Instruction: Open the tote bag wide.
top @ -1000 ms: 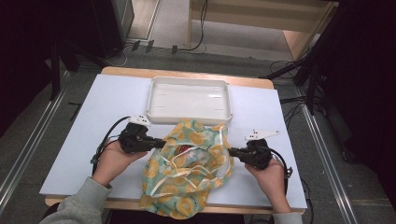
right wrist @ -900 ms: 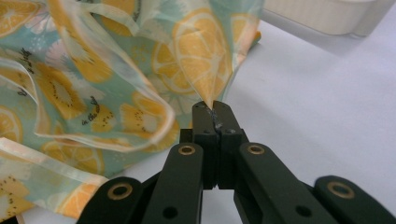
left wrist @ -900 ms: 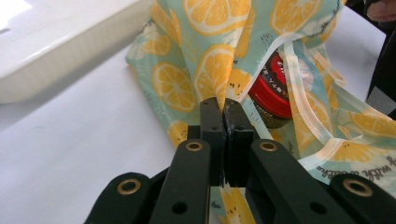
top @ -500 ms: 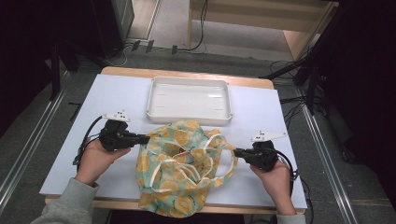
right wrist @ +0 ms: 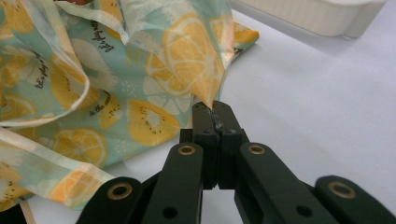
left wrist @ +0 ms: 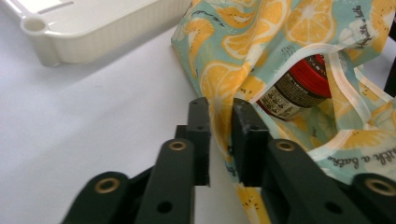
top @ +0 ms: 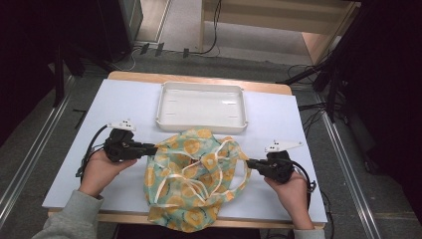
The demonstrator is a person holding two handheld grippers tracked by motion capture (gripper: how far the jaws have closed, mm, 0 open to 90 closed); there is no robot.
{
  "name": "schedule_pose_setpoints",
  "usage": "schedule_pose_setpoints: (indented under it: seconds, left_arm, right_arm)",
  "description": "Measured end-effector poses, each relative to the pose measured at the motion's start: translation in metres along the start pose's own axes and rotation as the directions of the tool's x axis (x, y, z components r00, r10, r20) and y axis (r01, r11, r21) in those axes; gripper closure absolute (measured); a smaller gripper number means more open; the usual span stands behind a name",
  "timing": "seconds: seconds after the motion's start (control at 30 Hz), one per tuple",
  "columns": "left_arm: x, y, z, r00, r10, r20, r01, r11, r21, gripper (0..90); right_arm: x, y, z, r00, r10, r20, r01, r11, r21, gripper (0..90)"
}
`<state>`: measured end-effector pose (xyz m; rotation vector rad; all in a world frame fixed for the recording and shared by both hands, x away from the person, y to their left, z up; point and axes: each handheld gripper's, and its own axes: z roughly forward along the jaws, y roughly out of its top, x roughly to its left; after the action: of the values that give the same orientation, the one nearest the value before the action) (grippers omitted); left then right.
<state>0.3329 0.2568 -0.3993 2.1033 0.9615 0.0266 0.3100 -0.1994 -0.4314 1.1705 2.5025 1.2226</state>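
Two grippers work one fruit-print cloth bag (top: 191,174) that lies on the white table (top: 124,99), its lower end hanging over the near edge.

Left side: left gripper (top: 152,148) at the bag's left rim. In the left gripper view the jaws stand a little apart with the rim fabric (left wrist: 219,100) running between them; whether they pinch it or just flank it, hard to say from this angle. Left hand (top: 99,169) holds the tool low and level, likely to keep the rim stretched outward.

Middle: bag mouth gapes open, white straps (top: 196,172) looped loose across it. Inside, a jar with a red lid (left wrist: 299,84) lies on its side, near the left rim. The sideways pull from both ends seems meant to hold the mouth wide so the jar can be reached. White tray (top: 201,105) sits just beyond the bag, empty, probably the place for the contents.

Right side: right gripper (top: 250,163) at the bag's right edge. Its jaws are pressed together on a corner fold of fabric (right wrist: 210,93), cloth drawn up taut from the clamp. Right hand (top: 293,186) is low near the table's front.
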Motion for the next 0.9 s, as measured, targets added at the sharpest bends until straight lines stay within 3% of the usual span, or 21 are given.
schedule_pose_setpoints:
  seconds: [0.23, 0.4, 0.53, 0.67, 0.9]
  left_arm:
    - [-0.006, 0.008, -0.007, 0.9999, 0.013, -0.001, -0.013, 0.9996, -0.025, 56.0]
    - [-0.022, 0.019, -0.008, 0.9980, 0.057, 0.028, -0.055, 0.9978, -0.038, 52.0]
    - [-0.034, 0.028, -0.001, 0.9951, 0.083, 0.053, -0.082, 0.9963, -0.028, 49.4]
    - [-0.043, 0.033, 0.002, 0.9917, 0.113, 0.062, -0.111, 0.9934, -0.026, 46.1]
    - [-0.051, 0.039, 0.013, 0.9890, 0.121, 0.085, -0.120, 0.9926, -0.018, 42.5]
  right_arm:
    - [0.004, 0.001, 0.000, 0.9999, -0.011, -0.009, 0.011, 1.000, -0.004, 87.5]
    - [0.007, 0.002, 0.000, 0.9996, -0.027, -0.011, 0.027, 1.000, -0.007, 76.9]
    - [0.012, 0.006, 0.000, 0.9969, -0.079, 0.003, 0.079, 0.997, -0.023, 68.2]
    - [0.015, 0.008, -0.001, 0.9971, -0.076, 0.001, 0.076, 0.997, -0.032, 65.5]
    - [0.016, 0.011, -0.002, 0.9990, -0.045, -0.003, 0.045, 0.998, -0.050, 61.8]
